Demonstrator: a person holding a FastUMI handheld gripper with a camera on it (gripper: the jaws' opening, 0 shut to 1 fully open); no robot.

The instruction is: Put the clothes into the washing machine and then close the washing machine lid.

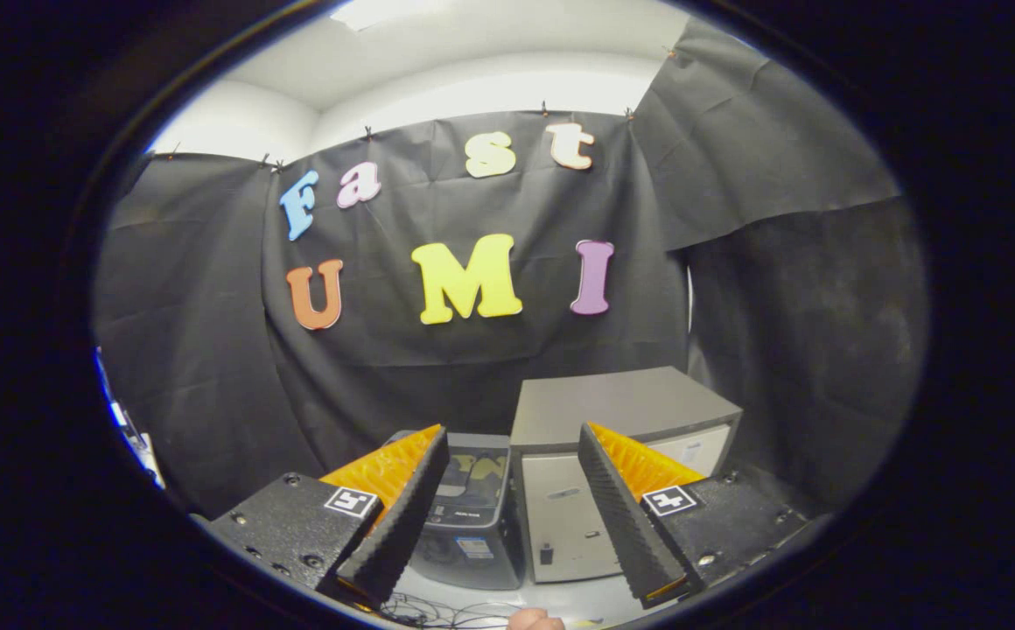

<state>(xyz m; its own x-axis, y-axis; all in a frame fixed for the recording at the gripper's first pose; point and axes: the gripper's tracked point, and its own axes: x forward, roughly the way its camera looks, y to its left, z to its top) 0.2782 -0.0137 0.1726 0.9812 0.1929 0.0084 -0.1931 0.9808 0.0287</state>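
Note:
My gripper (514,516) is held high and open, nothing between its fingers. Beyond and below the fingers stands a small dark washing machine (471,516) on the floor, its glossy top lid looking closed and reflecting the wall. I cannot make out any clothes. A small pinkish shape (532,620), perhaps part of a hand, sits just below the fingers.
A grey box-shaped cabinet (621,455) with a light front panel stands right beside the washing machine, to its right. Thin cables (437,612) lie on the pale floor in front of the machine. Black cloth walls close the booth behind and on both sides.

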